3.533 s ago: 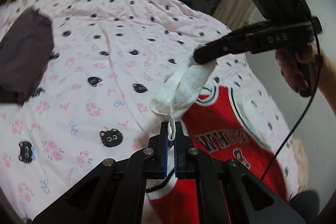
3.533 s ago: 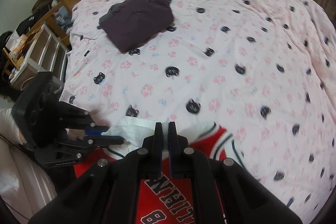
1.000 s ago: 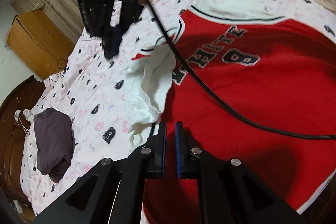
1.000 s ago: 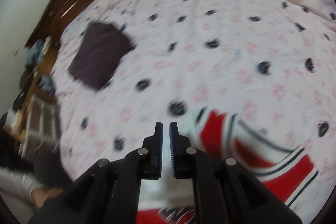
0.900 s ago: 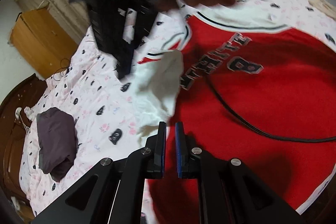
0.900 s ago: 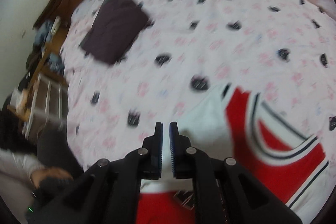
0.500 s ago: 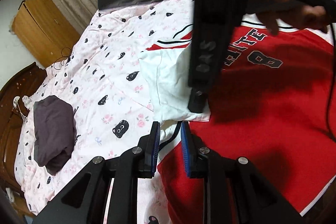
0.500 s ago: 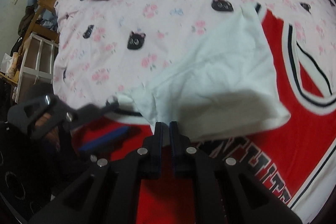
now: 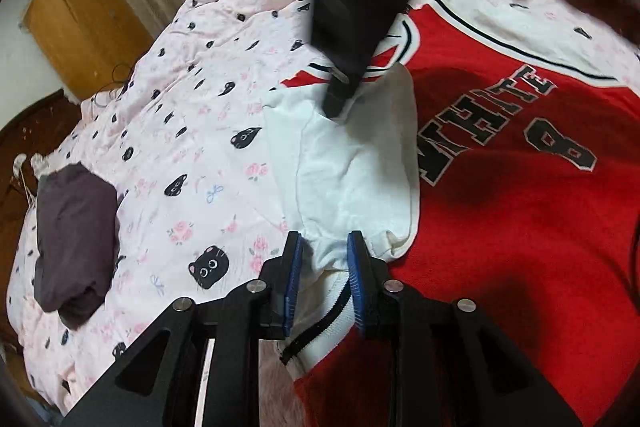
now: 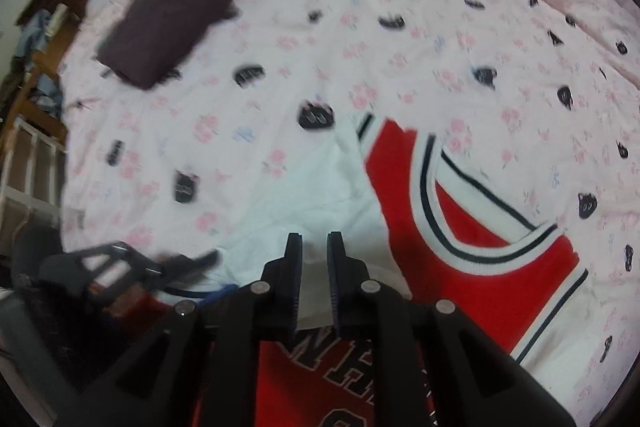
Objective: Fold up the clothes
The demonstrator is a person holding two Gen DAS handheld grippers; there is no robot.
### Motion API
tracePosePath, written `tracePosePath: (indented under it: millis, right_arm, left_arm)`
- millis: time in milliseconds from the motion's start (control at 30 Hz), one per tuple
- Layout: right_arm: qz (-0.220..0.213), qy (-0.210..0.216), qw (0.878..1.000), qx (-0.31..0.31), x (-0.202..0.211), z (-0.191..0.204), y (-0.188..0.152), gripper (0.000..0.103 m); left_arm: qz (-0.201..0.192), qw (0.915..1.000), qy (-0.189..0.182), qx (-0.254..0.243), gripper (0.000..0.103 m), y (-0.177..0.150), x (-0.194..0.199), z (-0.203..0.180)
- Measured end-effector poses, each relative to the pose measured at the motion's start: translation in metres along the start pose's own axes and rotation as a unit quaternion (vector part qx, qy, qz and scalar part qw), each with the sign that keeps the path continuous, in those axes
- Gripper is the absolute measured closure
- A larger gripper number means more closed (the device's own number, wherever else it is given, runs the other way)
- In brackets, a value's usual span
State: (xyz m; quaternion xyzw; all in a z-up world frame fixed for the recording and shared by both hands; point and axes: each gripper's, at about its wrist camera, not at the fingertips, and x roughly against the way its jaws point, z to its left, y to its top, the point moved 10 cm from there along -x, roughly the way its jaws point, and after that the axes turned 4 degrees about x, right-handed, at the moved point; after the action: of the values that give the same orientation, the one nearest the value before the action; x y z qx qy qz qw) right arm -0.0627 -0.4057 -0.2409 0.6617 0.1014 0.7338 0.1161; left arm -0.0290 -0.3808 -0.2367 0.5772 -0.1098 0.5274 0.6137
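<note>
Left wrist view: the left gripper is opening, narrow, the white flap of the red jersey lying between its jaws and stretching ahead, not pinched.

Right wrist view: the right gripper is opening slightly over the flap's far end; the jersey is spreading rightward.

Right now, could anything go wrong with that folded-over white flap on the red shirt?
Maybe. The left gripper is opening with the white folded-over sleeve between its jaws, so the loose flap could spring back off the red basketball jersey. The right gripper is opening right over the flap too, and pulling away might drag the cloth and wrinkle the fold.
</note>
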Motion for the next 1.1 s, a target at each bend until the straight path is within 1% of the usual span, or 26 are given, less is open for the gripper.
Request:
tracePosePath:
  millis: [67,133,167,233,300,400,467,567,667,767,867,933,967,1000,1100]
  right_arm:
    - [0.028,-0.027,0.999,-0.001,-0.015,-0.007,-0.010,0.089]
    - [0.050,-0.052,0.997,-0.006,-0.022,-0.021,-0.024,0.089]
    - [0.053,-0.061,0.997,-0.007,-0.021,-0.027,-0.027,0.090]
    - [0.041,-0.072,0.996,-0.013,-0.012,-0.034,-0.024,0.089]
    - [0.013,-0.067,0.998,-0.005,0.001,-0.031,-0.011,0.089]
    - [-0.017,-0.071,0.997,-0.003,0.012,-0.028,0.023,0.089]
    - [-0.037,-0.075,0.997,-0.002,0.020,-0.026,0.046,0.088]
    - [-0.025,-0.066,0.997,-0.004,-0.001,-0.021,0.069,0.088]
    - [-0.012,-0.055,0.998,-0.013,-0.016,-0.017,0.077,0.088]
    - [0.006,-0.056,0.998,-0.021,-0.029,-0.020,0.078,0.088]
    - [0.010,-0.050,0.998,-0.026,-0.031,-0.020,0.077,0.088]
    - [0.012,-0.044,0.998,-0.033,-0.030,-0.020,0.076,0.084]
    - [0.011,-0.039,0.999,-0.036,-0.030,-0.020,0.076,0.077]
    - [0.011,-0.036,0.999,-0.039,-0.029,-0.020,0.075,0.074]
    - [0.012,-0.028,0.999,-0.045,-0.029,-0.019,0.074,0.075]
  left_arm:
    - [0.001,1.0000,0.001,0.006,0.073,-0.002,0.001,0.002]
    - [0.002,0.9999,0.002,0.013,0.072,-0.003,0.001,0.004]
    - [0.004,0.9998,0.001,0.019,0.072,-0.004,0.002,0.003]
    - [0.004,0.9998,0.008,0.017,0.072,-0.004,0.002,0.001]
    - [0.002,0.9998,0.020,0.007,0.072,-0.004,0.002,-0.001]
    - [-0.002,0.9991,0.041,-0.008,0.072,-0.004,0.003,-0.005]
    - [-0.003,0.9991,0.041,-0.008,0.072,-0.004,0.003,-0.005]
    - [-0.004,0.9991,0.041,-0.007,0.072,-0.005,0.003,-0.005]
    - [-0.005,0.9992,0.040,-0.006,0.072,-0.005,0.003,-0.004]
    - [-0.003,0.9994,0.035,-0.002,0.072,-0.005,0.002,-0.004]
    - [-0.003,0.9993,0.036,-0.004,0.072,-0.005,0.001,-0.005]
    - [-0.003,0.9993,0.038,-0.005,0.072,-0.005,0.001,-0.006]
    - [-0.002,0.9992,0.038,-0.005,0.072,-0.005,0.001,-0.006]
    - [-0.002,0.9992,0.039,-0.005,0.072,-0.005,0.001,-0.006]
    - [-0.002,0.9992,0.039,-0.004,0.072,-0.005,0.001,-0.006]
